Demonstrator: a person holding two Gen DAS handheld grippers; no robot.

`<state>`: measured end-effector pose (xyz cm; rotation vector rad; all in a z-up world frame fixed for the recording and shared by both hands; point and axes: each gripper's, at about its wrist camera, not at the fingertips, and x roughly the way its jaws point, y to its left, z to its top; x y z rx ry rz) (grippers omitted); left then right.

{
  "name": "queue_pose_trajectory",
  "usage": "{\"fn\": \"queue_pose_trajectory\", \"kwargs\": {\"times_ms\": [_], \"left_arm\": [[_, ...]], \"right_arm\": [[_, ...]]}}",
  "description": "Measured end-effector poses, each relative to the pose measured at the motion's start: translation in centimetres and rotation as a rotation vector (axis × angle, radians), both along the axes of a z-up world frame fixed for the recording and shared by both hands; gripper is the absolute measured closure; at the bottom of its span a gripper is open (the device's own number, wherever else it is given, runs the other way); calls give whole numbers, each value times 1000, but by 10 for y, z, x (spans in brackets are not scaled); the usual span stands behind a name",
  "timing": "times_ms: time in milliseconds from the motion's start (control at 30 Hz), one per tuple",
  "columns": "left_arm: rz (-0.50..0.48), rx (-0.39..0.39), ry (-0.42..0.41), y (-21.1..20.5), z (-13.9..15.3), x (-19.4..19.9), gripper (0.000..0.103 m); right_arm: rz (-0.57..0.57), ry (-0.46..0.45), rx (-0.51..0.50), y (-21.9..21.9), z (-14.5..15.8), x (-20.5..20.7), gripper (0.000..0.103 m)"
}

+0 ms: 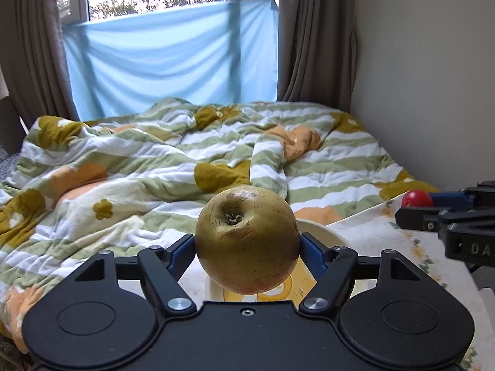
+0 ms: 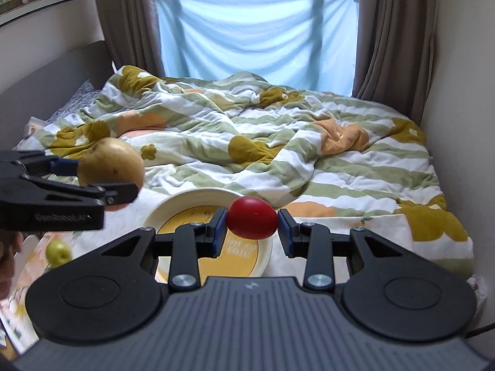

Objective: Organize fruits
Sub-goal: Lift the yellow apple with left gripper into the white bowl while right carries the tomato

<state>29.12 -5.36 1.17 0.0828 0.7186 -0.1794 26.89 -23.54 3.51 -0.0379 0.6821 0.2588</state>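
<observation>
A: Nearest us, left gripper [image 1: 247, 247] clasps the pear [image 1: 247, 241] above the plate [image 2: 198, 198]; right gripper [image 2: 252, 227] pinches the red fruit [image 2: 252, 221].

B: We risk dropping both together onto the plate: round fruit rolls off.

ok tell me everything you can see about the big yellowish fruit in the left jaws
The big yellowish fruit is round, dull golden-brown, with fine speckles and a few dark scuffs; it looks like a russet pear or apple. A dimpled end with dried remnants faces the left wrist camera. The left gripper clamps it at both sides with blue-padded jaws, holding it in the air above the edge of a white and yellow plate. Nothing else touches it. Behind it lies the striped floral duvet.
</observation>
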Motion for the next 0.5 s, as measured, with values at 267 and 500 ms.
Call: {"fn": "queue_pose_trajectory", "kwargs": {"times_ms": [267, 500], "left_arm": [[-78, 2, 79, -11, -46, 46, 26], [-116, 34, 118, -24, -74, 67, 26]], "right_arm": [[-42, 62, -1, 2, -27, 42, 52], [-70, 93, -25, -6, -44, 57, 52]]}}
